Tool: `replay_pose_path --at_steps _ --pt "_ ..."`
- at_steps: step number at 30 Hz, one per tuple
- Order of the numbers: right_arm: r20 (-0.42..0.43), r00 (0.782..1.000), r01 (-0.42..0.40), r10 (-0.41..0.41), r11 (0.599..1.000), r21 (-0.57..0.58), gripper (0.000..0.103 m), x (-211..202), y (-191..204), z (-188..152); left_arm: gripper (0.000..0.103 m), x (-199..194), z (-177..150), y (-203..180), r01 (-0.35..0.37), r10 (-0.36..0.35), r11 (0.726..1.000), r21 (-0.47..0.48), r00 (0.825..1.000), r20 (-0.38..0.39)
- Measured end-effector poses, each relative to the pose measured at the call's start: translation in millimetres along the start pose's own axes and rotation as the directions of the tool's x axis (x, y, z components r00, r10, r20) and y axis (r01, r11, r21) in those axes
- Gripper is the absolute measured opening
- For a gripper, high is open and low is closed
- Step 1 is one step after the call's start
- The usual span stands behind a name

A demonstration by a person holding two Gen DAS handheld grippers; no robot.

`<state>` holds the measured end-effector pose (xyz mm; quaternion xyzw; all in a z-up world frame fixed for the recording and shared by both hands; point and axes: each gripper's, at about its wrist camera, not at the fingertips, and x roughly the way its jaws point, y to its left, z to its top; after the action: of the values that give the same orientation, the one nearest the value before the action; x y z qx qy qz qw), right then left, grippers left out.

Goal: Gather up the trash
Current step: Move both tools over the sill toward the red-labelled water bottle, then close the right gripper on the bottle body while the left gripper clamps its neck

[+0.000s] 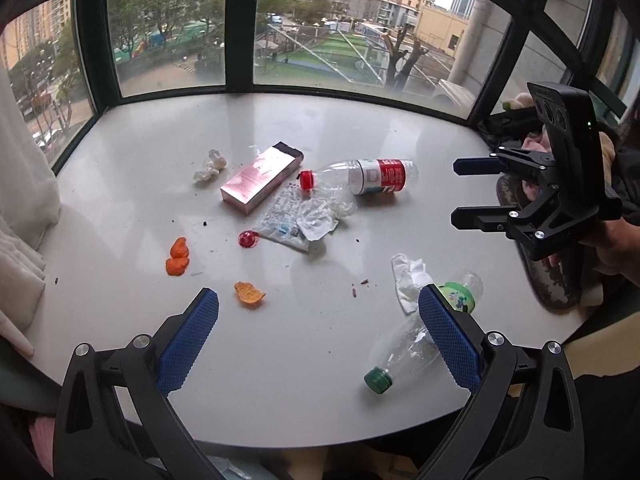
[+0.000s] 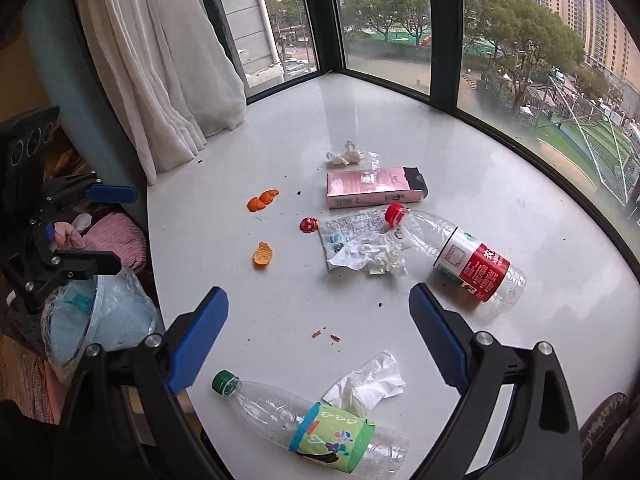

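Right gripper (image 2: 318,322) hung w/ jaws spread, empty, over the white sill (image 2: 500,184); green-capped bottle (image 2: 316,426) lay just below it, long axis crosswise to the fingers, cap toward left. Left gripper (image 1: 318,330), also spread and empty, sat near too; right prob. nearer.

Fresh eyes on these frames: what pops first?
The litter on the white table: a red-label bottle lying right of centre, a pink box behind it, and a green-label bottle at the near edge. Orange peel pieces sit toward the curtain side. Both grippers, left and right, hover open and empty.
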<state>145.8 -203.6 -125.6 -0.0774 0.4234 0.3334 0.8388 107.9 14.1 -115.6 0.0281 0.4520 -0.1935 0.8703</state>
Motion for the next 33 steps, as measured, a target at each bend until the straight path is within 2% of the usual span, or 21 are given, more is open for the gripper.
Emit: replay_pose_path --at_steps 7,17,24,28,33 --pt "-0.023 0.999 0.04 -0.04 0.999 -0.008 0.089 4.6 -60.8 3.0 0.097 51.3 45.7 -15.5 0.042 -0.036 0.992 0.117 0.998 -0.054" --pt "-0.118 0.993 0.011 -0.028 0.99 -0.137 0.089 35.2 -122.2 16.7 0.097 128.6 106.6 -31.9 0.097 -0.059 0.961 0.261 0.987 -0.148" --pt "-0.181 0.983 -0.032 -0.006 0.978 -0.207 0.089 67.3 -149.3 27.0 0.097 179.7 138.1 -43.4 0.155 -0.081 0.918 0.366 0.974 -0.211" --pt "-0.214 0.977 -0.066 0.012 0.967 -0.247 0.089 85.6 -162.3 33.2 0.097 209.6 150.0 -52.8 0.197 -0.092 0.878 0.437 0.964 -0.251" --pt "-0.278 0.958 -0.153 0.071 0.946 -0.287 0.089 105.5 -174.3 36.3 0.097 245.5 160.2 -59.4 0.259 -0.11 0.822 0.507 0.946 -0.305"
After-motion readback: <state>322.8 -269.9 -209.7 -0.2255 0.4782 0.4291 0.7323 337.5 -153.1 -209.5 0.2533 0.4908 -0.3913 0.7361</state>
